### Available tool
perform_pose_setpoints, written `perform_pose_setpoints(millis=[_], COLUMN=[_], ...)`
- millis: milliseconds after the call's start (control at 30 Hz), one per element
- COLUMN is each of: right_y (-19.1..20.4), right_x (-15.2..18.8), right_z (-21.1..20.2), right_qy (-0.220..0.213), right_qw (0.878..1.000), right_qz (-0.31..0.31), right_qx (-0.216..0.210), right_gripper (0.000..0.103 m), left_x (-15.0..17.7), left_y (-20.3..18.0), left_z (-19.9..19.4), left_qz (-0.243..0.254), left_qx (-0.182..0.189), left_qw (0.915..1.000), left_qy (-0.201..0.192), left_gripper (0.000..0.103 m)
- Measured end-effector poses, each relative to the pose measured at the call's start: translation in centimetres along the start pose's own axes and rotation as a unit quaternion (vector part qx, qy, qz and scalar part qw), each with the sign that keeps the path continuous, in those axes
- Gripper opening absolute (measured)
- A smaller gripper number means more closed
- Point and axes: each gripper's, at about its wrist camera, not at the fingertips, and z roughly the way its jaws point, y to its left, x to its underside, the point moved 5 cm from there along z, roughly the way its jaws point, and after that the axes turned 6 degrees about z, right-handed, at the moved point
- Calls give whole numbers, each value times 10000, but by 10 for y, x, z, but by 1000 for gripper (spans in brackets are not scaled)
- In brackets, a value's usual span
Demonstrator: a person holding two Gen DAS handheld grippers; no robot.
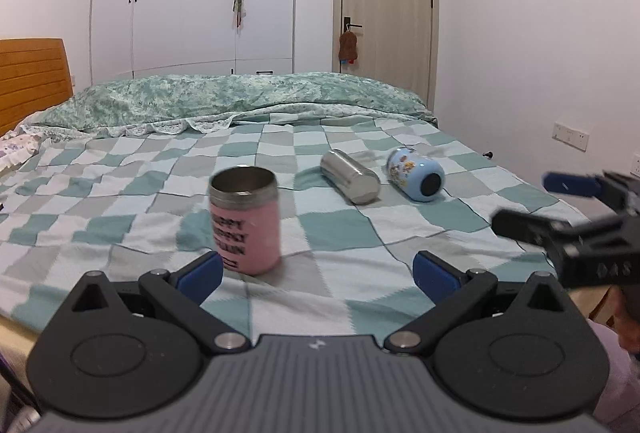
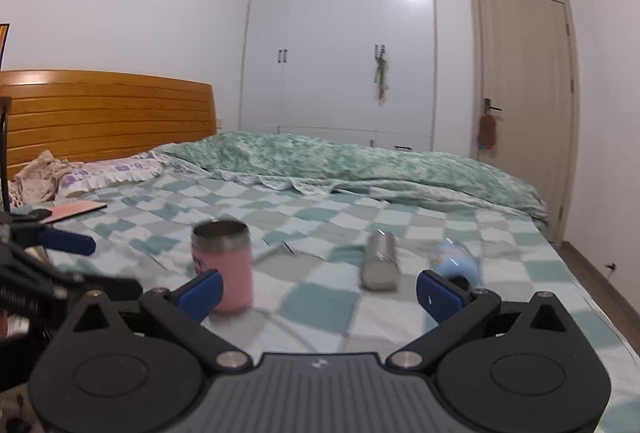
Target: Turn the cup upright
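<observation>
The left gripper [image 1: 318, 273] is spread wide and empty, as is the right gripper [image 2: 318, 291]. Just beyond stands the pink cup [image 1: 245, 221], upright on the checked bedspread [image 1: 120, 201]. Farther right of it lie a steel cup [image 1: 351, 176] and a blue cup [image 1: 416, 174].

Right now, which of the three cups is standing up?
The pink cup stands upright with its open steel mouth on top. The silver cup and the blue cartoon cup both lie on their sides on the checked bedspread.
</observation>
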Motion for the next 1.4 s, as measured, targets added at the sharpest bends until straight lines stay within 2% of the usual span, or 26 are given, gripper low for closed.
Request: perform_pose_setpoints(millis=[100, 267, 400, 533, 667, 1400], right_y=[-15, -35, -46, -55, -61, -62], right_x=[21, 52, 73, 89, 90, 92], right_z=[-20, -42, -47, -48, -52, -52], right_qy=[-78, -361, -588, -719, -857, -953], right_qw=[9998, 9977, 9950, 9931, 9921, 9905], right_qz=[-90, -297, -460, -462, -353, -316], right_qx=[178, 492, 669, 799, 844, 943], right_gripper=[103, 103, 103, 103, 103, 103], left_x=[10, 30, 43, 56, 62, 66], left_y=[-16, -32, -43, -60, -67, -64], left_z=[3, 7, 11, 14, 23, 18], left_qz=[-58, -179, -117, 183, 298, 262], left_qx=[-102, -437, -781, -1081, -1196, -1166], left_qw=[9999, 9974, 9922, 9849, 9837, 9827], left_qy=[-80, -549, -960, -1338, -1308, -1415], left_gripper=[103, 103, 103, 103, 103, 103])
